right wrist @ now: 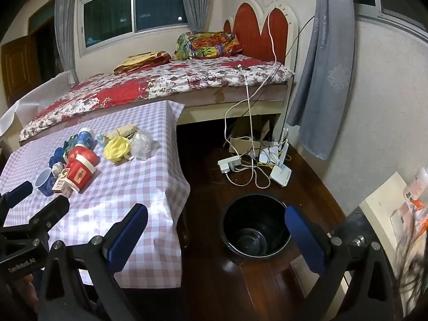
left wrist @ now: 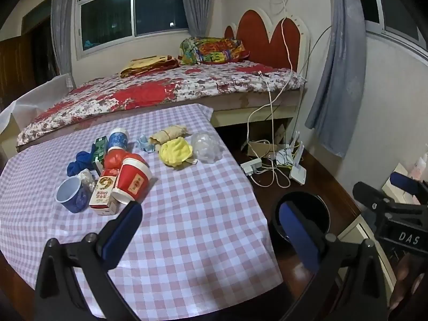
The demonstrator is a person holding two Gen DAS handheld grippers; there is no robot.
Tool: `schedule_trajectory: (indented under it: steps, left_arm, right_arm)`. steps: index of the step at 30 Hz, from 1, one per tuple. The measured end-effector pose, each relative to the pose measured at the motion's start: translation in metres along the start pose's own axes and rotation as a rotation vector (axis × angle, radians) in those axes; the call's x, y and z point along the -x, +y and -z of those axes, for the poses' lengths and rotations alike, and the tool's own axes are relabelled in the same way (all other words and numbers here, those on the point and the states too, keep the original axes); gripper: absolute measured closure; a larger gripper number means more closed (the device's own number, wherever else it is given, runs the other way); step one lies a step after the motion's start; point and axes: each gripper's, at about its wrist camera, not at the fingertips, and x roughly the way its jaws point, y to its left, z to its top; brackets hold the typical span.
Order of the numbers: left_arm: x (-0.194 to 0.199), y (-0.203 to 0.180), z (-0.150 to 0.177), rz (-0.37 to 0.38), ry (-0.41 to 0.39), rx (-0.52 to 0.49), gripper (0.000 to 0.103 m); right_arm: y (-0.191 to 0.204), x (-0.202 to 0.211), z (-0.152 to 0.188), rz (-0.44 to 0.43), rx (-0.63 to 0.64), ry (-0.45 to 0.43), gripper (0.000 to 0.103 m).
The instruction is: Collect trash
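Trash lies on a table with a pink checked cloth (left wrist: 187, 214): a red paper cup (left wrist: 133, 183) on its side, a blue cup (left wrist: 72, 195), a small carton (left wrist: 103, 194), a yellow crumpled wrapper (left wrist: 175, 151), clear plastic (left wrist: 206, 147), a tan wad (left wrist: 168, 133). A black bin (right wrist: 255, 230) stands on the dark wood floor right of the table. My left gripper (left wrist: 211, 232) hovers open over the table's near right part, nothing between its fingers. My right gripper (right wrist: 216, 236) is open above the floor, the bin between its fingers in the picture but farther off.
A bed (left wrist: 160, 91) with a floral cover runs behind the table. A power strip (right wrist: 228, 164), cables and a white router (right wrist: 281, 172) lie on the floor beyond the bin. A white cabinet (right wrist: 385, 208) stands at the right wall. Grey curtains (right wrist: 321, 67) hang nearby.
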Motion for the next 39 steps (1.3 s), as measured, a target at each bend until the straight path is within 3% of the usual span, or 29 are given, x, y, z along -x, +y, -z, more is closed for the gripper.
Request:
schedule_trajectory:
  steps: [39]
  left_arm:
    - [0.0017, 0.0031, -0.0007, 0.009, 0.02, 0.016, 0.0]
  right_arm:
    - [-0.0003, 0.0014, 0.0007, -0.004, -0.006, -0.003, 0.0]
